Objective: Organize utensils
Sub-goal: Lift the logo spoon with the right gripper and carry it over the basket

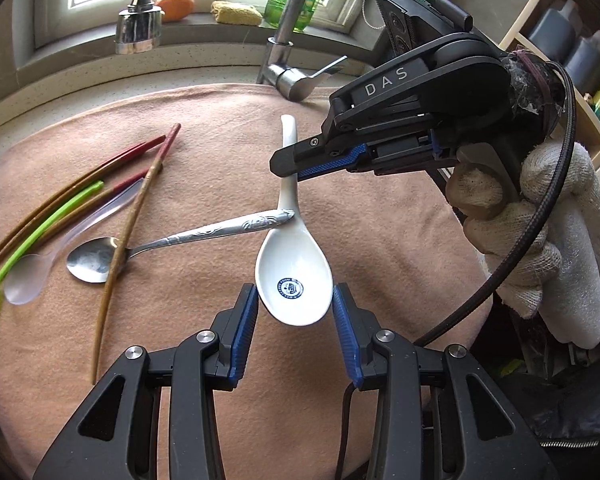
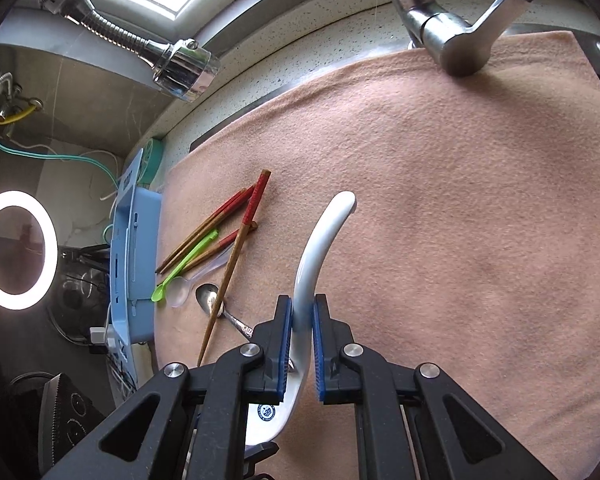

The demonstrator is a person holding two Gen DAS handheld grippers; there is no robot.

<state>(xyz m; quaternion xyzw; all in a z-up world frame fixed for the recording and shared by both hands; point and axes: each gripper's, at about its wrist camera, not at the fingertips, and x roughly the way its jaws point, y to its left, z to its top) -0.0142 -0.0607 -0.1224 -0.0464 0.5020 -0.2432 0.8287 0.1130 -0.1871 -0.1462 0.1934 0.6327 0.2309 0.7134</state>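
Ceramic spoon point(image 1: 294, 276) right of metal spoon point(image 1: 96, 258), chopsticks point(image 1: 112, 184) behind; all on towel point(image 1: 400, 240).

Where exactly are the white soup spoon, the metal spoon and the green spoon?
white soup spoon point(image 1: 294, 276): left wrist view, on its bowl, near the blue mark.
metal spoon point(image 1: 92, 258): left wrist view, on its bowl, lying on the cloth.
green spoon point(image 2: 188, 258): right wrist view, midway along its handle.

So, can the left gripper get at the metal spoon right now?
Probably not directly. The left gripper sits astride the white ceramic spoon's bowl, which the right gripper grips by the handle. The metal spoon's handle end meets that spoon, and a chopstick crosses its neck.
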